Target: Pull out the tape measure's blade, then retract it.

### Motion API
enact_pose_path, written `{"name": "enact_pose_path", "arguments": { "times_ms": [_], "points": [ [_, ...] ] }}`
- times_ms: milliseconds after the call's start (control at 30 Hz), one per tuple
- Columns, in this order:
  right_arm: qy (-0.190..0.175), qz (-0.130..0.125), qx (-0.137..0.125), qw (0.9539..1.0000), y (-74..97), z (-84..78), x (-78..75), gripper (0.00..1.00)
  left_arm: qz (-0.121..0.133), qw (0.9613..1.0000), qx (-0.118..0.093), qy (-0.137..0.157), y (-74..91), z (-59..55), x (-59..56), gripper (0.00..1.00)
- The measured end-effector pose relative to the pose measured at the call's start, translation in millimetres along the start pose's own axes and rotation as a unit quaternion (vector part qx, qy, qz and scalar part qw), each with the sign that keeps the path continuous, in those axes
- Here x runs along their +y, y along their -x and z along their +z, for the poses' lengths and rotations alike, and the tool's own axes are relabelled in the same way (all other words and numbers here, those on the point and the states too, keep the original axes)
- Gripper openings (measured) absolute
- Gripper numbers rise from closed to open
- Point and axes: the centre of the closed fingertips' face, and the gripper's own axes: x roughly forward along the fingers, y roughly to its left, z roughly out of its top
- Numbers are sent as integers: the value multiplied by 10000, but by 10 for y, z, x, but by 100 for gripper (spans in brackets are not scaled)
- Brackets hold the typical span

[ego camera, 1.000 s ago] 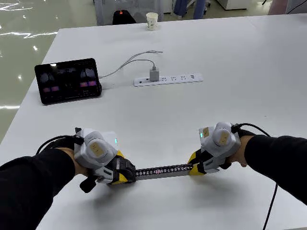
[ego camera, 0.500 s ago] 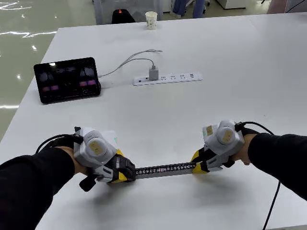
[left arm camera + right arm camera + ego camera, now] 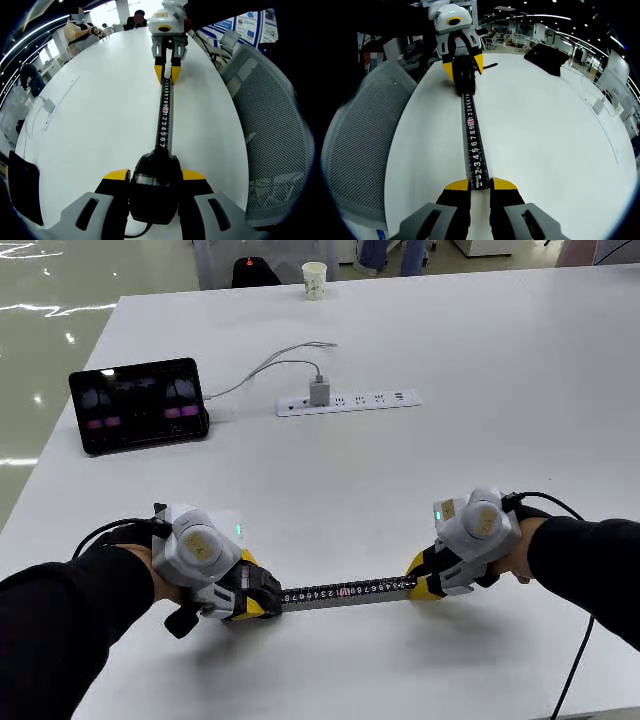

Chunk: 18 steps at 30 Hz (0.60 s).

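Clamping the case (image 3: 154, 192), the left gripper (image 3: 250, 598) faces the right gripper (image 3: 420, 586), closed on the blade (image 3: 345, 592) tip; blade straight between them.

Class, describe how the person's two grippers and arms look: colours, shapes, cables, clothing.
The left gripper and right gripper have rounded pale grey housings with a tan patch and a green light. Their fingers are black with yellow tips. A black cable trails from each. The sleeves are black.

Bright, even overhead light. The white table (image 3: 450, 440) is sharp in the head view; glare streaks the glossy floor (image 3: 40, 300). Soft shadows lie under the left gripper (image 3: 258, 595) and right gripper (image 3: 416, 583). Gripper views bow strongly at their edges
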Motion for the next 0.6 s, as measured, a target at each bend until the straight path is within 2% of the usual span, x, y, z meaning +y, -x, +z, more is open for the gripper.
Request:
{"name": "enact_pose_path", "arguments": {
  "times_ms": [600],
  "points": [
    [35,-34,51,10000,84,-100,-5,10,19,10000,-3,27,3,2,4,32]
  ]
}}
